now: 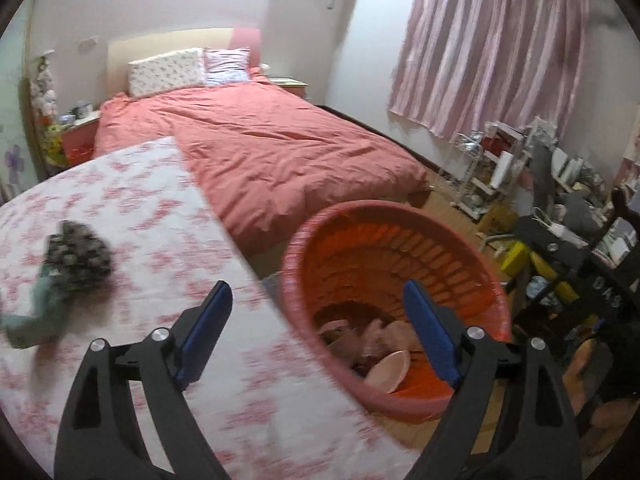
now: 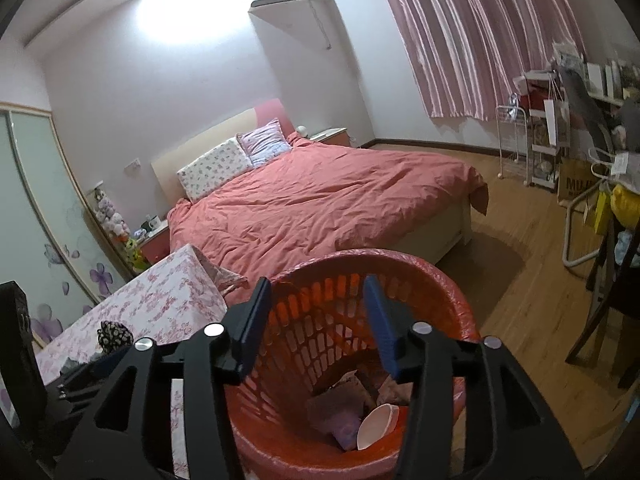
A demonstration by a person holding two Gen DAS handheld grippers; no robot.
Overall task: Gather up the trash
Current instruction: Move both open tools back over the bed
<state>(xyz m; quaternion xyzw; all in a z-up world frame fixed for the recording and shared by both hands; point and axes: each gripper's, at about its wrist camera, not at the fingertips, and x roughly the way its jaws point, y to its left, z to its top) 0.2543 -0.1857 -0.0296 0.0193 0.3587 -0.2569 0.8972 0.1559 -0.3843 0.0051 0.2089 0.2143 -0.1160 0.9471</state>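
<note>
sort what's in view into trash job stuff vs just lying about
Job: red basket, the scraps in it, dark crumpled item on the floral tablecloth, both open grippers.

Lying about: bed, pillows, curtain, cluttered shelves.

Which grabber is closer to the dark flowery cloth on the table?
Left. The left gripper hangs over the table edge, with the dark flowery cloth just ahead to its left. The right gripper is over the red basket, beside the table.
</note>
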